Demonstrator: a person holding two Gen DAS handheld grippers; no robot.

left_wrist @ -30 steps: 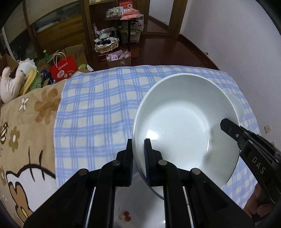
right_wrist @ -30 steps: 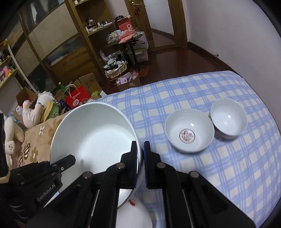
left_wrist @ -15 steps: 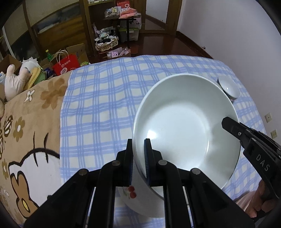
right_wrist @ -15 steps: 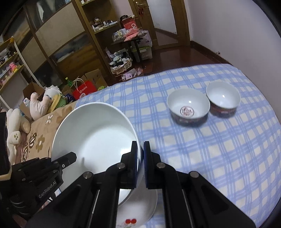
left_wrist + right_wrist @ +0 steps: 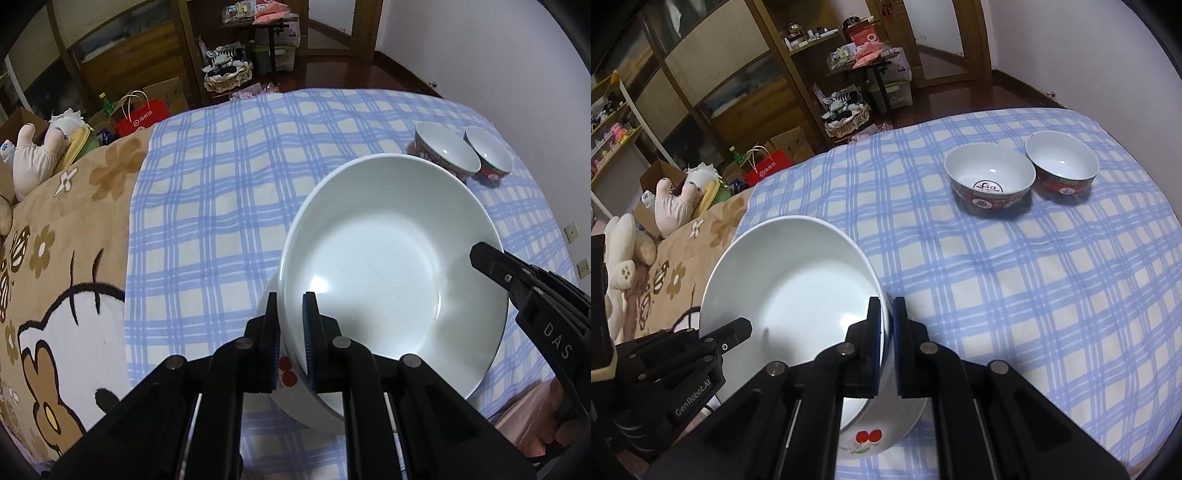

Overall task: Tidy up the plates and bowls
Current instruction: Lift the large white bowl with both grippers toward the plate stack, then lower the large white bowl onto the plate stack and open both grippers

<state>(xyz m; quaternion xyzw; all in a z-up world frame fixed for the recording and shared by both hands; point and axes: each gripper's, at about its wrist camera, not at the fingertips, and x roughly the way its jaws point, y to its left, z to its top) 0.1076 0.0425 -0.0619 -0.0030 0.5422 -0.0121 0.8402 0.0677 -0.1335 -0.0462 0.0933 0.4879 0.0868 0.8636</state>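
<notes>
A large, deep white plate (image 5: 391, 266) hangs tilted just above the blue checked cloth (image 5: 221, 184), held by both grippers at opposite sides. My left gripper (image 5: 290, 306) is shut on its left rim. My right gripper (image 5: 884, 306) is shut on its right rim, where the same plate (image 5: 790, 288) fills the lower left. Right under it lies a white plate with red cherries (image 5: 871, 435), partly hidden; its edge (image 5: 288, 373) shows between my left fingers. Two red-patterned bowls (image 5: 990, 173) (image 5: 1062, 158) stand side by side, upright, at the far right.
A brown cartoon blanket (image 5: 55, 258) covers the surface to the left of the cloth. Plush toys (image 5: 672, 199) lie past its far left edge. Beyond the surface are a red bag (image 5: 144, 118), boxes and wooden shelves. A person's hand (image 5: 532, 424) shows at the lower right.
Both grippers have carried the white plate toward the near edge and a little lower. The cherry plate now shows more fully underneath, and the two bowls have dropped farther back.
</notes>
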